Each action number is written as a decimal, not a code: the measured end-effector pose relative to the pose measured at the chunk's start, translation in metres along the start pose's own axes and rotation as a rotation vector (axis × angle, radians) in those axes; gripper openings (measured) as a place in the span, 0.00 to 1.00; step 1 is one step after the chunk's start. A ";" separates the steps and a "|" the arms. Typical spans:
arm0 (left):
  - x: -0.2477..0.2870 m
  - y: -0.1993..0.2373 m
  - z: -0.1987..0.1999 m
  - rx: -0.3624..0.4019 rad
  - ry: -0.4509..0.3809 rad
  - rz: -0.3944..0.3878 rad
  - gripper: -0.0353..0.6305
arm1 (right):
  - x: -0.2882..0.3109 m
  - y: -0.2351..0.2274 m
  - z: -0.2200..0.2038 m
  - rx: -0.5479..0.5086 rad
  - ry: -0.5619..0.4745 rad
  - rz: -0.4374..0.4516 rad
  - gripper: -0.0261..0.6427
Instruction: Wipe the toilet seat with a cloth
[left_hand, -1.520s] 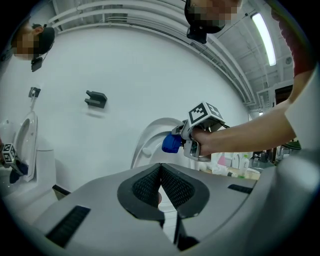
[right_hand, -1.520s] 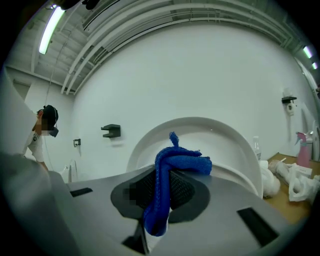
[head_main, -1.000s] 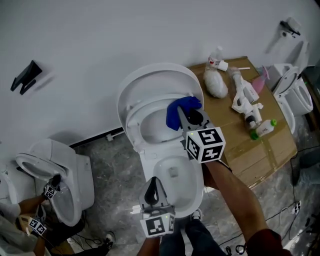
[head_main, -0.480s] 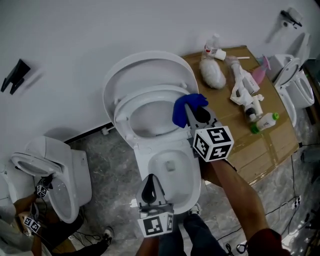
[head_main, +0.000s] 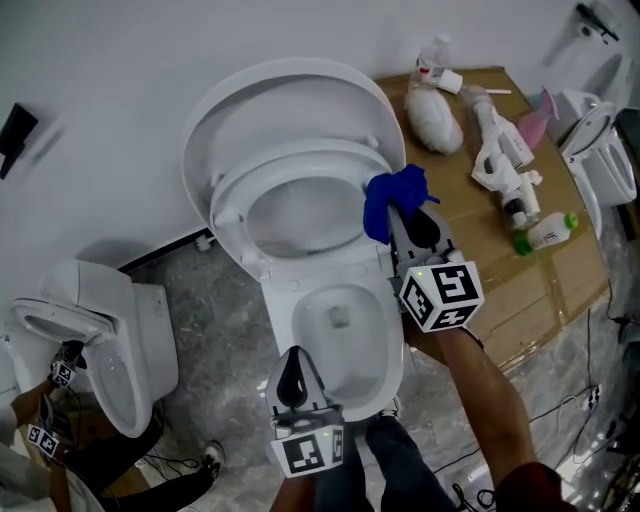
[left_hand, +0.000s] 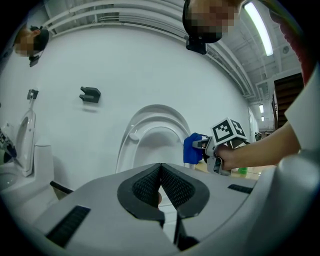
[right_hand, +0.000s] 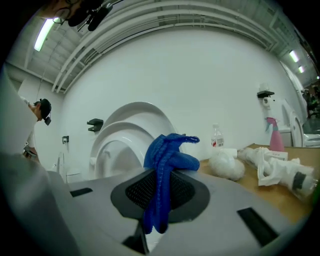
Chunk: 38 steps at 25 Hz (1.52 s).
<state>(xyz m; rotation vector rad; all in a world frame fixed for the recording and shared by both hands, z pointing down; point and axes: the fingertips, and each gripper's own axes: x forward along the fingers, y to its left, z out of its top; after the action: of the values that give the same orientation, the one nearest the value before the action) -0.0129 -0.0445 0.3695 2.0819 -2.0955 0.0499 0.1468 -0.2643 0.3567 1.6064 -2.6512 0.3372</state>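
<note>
White wall (head_main: 120, 60) behind; right gripper (head_main: 393, 214), clamped on cloth (head_main: 396, 188), should press it flat along the seat (head_main: 300, 160); left gripper (head_main: 297, 360) is closed, empty.

- Grey marbled floor (head_main: 215, 300): the main white toilet (head_main: 290, 300) stands on it, and a second toilet (head_main: 140, 340) sits off to the left.
- Brown cardboard top (head_main: 520, 290) just right of the main toilet. It's pretty cluttered: clear bottle (head_main: 433, 58), fluffy white bundle (head_main: 433, 112), white wrapped tool (head_main: 505, 160), something pink (head_main: 545, 105), and a green-capped bottle (head_main: 545, 232) on its side.
</note>
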 end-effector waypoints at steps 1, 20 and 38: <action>0.001 0.001 -0.003 0.002 0.005 0.000 0.08 | 0.000 -0.003 -0.005 0.011 0.003 -0.008 0.13; 0.018 0.022 -0.078 0.012 0.052 0.008 0.08 | 0.006 -0.025 -0.147 0.093 0.167 -0.090 0.13; 0.022 0.074 -0.117 -0.020 0.059 0.038 0.08 | 0.023 -0.005 -0.269 0.026 0.315 -0.161 0.13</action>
<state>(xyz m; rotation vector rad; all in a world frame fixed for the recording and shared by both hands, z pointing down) -0.0739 -0.0475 0.4954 2.0041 -2.0926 0.0944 0.1156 -0.2339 0.6231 1.6068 -2.2803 0.5671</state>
